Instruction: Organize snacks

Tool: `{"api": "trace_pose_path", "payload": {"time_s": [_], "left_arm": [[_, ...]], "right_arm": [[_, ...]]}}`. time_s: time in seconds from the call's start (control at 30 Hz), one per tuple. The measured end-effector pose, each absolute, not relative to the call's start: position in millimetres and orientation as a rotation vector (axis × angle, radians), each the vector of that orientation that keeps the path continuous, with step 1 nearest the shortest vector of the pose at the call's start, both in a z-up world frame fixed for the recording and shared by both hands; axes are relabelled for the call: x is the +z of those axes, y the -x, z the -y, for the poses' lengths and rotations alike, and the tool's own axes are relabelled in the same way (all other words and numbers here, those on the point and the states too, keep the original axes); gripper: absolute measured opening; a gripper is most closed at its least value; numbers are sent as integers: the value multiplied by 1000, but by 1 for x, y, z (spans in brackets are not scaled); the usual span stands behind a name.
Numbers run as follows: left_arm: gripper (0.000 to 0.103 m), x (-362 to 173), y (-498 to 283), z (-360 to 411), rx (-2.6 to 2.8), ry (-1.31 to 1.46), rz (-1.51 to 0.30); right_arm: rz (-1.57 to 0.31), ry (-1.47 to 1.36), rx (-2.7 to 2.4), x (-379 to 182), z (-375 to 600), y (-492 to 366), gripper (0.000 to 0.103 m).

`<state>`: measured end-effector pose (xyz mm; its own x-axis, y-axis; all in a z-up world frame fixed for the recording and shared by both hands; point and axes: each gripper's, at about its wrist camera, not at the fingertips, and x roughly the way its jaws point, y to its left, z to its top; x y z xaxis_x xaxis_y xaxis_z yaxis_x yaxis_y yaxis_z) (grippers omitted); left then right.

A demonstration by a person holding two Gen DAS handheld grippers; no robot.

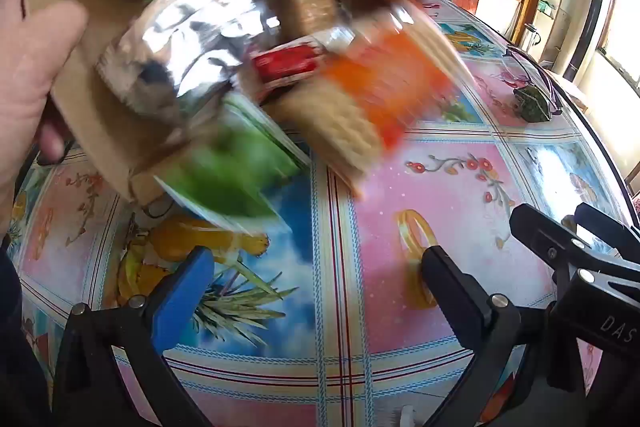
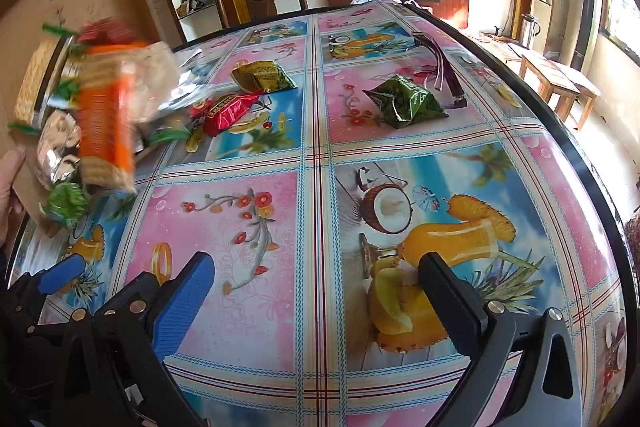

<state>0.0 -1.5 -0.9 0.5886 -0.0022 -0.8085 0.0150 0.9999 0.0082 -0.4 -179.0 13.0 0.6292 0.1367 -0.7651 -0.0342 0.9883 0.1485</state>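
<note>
the left gripper [image 1: 316,275] stands wide with nothing between its jaws, angled down over the patterned tablecloth [image 1: 440,187]; the right gripper [image 2: 316,279] is just as wide and bare. neither touches a snack.

beyond them a person's hand [image 1: 28,67] tips a cardboard box [image 1: 84,119] at the table's left side, and blurred packets are spilling from it — an orange cracker pack [image 1: 384,87], a silver foil pack [image 1: 188,27], green wrappers. the sensible thing, i judge, is to hold both grippers back until the packets settle, then take one packet at a time by its flat faces.

already lying on the cloth: a dark green packet [image 2: 404,101] beside a pair of glasses [image 2: 436,67], a yellow-green packet [image 2: 262,77] and a red packet [image 2: 228,107]. how much remains in the box cannot be told.
</note>
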Motion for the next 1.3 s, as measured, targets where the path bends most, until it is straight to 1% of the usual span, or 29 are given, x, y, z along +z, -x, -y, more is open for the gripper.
{"api": "trace_pose_path", "payload": {"time_s": [1.3], "left_arm": [[103,0,0,5,-26,-24,-942]], "right_arm": [[-883,-118,97,12,179,0,102]]}}
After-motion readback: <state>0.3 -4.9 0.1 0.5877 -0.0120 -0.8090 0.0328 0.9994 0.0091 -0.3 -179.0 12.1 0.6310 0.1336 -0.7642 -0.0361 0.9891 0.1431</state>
